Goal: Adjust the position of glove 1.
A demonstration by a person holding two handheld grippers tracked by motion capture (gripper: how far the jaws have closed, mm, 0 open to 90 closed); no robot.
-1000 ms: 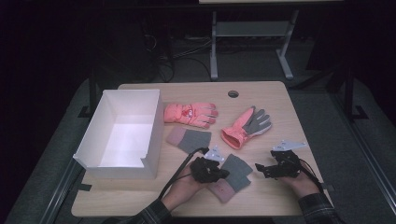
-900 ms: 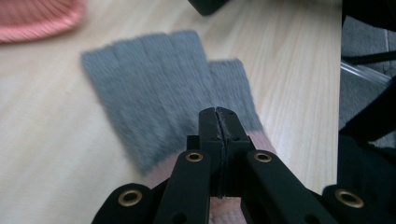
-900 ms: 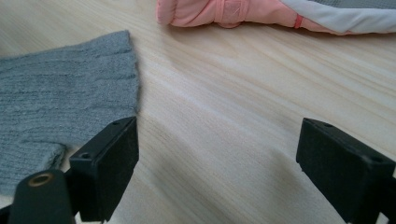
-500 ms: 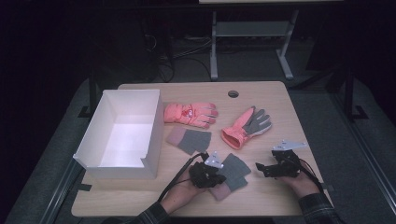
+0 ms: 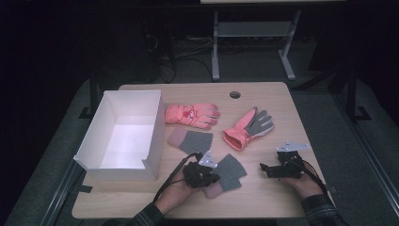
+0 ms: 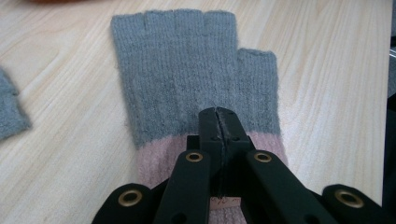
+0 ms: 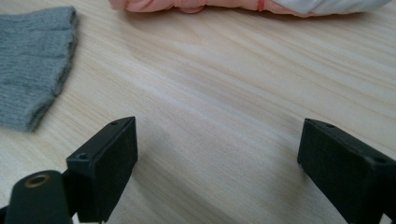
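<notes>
Knitwear of this kind is judged light, limp and easily stretched: the grey fingerless glove [image 6: 187, 79] lies flat on the surface [image 5: 263, 202], near its front edge, between the two hands, with its pink ribbed cuff [image 6: 159, 158] turned toward the person. No fragility or slipperiness is to be expected, but sagging and folding are likely once it is lifted, since only one spot is held. A hold at the cuff is judged best, the rib being thicker and firmer than the grey body.

That hold is already taken. In the left gripper view the left tool [image 6: 218, 122] is seen pinched fully together on the glove, right where the grey knit meets the pink band, with a small ridge of fabric caught between the jaws. The right tool [image 7: 219, 158] is spread wide and holds nothing; it hovers just above bare wood to the right of the glove.

A second grey glove [image 5: 192, 140], two orange winter gloves [image 5: 193, 114] and a white box [image 5: 123, 134] at the left are also on the surface.

Compared with one second ago, the left tool has been drawn slightly nearer the person, down onto the cuff end. The right tool has hardly shifted, and the other gloves and the box are unchanged.
</notes>
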